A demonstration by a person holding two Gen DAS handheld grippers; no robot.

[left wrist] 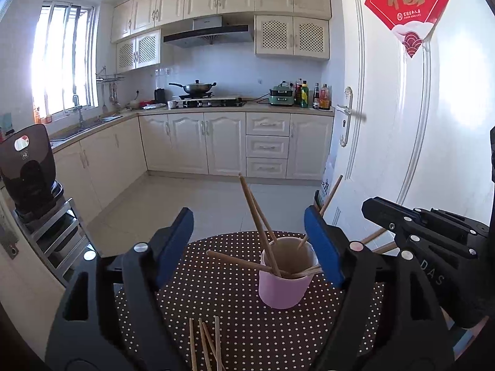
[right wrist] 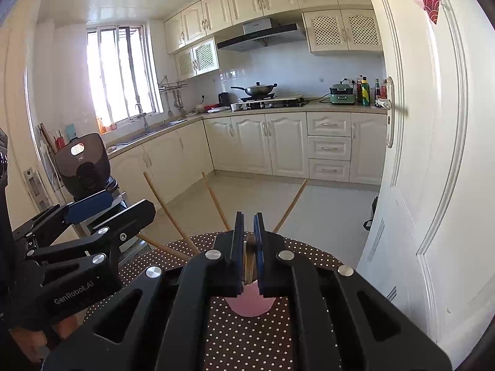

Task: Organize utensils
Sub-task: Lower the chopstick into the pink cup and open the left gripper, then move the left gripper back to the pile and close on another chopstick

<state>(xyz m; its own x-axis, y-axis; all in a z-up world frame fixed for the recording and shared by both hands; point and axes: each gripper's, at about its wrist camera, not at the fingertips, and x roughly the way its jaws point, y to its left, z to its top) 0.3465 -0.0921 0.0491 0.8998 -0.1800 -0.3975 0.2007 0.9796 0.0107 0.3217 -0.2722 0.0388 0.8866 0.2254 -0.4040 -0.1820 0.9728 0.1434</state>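
Left wrist view: the left gripper (left wrist: pixel 252 242), black with blue pads, is held with its jaws set wide apart, and nothing is pressed between them. Between the spread fingers a pink cylindrical cup (left wrist: pixel 286 275) is seen standing upright on a round table covered in brown cloth with white dots (left wrist: pixel 222 306). Several wooden chopsticks (left wrist: pixel 258 222) are leaned inside the cup at differing angles, and one is laid across its rim. A further group of loose wooden chopsticks (left wrist: pixel 205 344) is laid flat on the cloth nearer the camera, apart from the cup. The black right gripper (left wrist: pixel 371 208) is seen at the right edge, just beside the cup.

From the right wrist view, the right gripper (right wrist: pixel 249 232) is shown with its blue pads drawn nearly together directly above the pink cup (right wrist: pixel 250 304). Pale wooden sticks are visible in the narrow gap, but whether they are pinched cannot be told. The left gripper (right wrist: pixel 102 205) is seen at the left.
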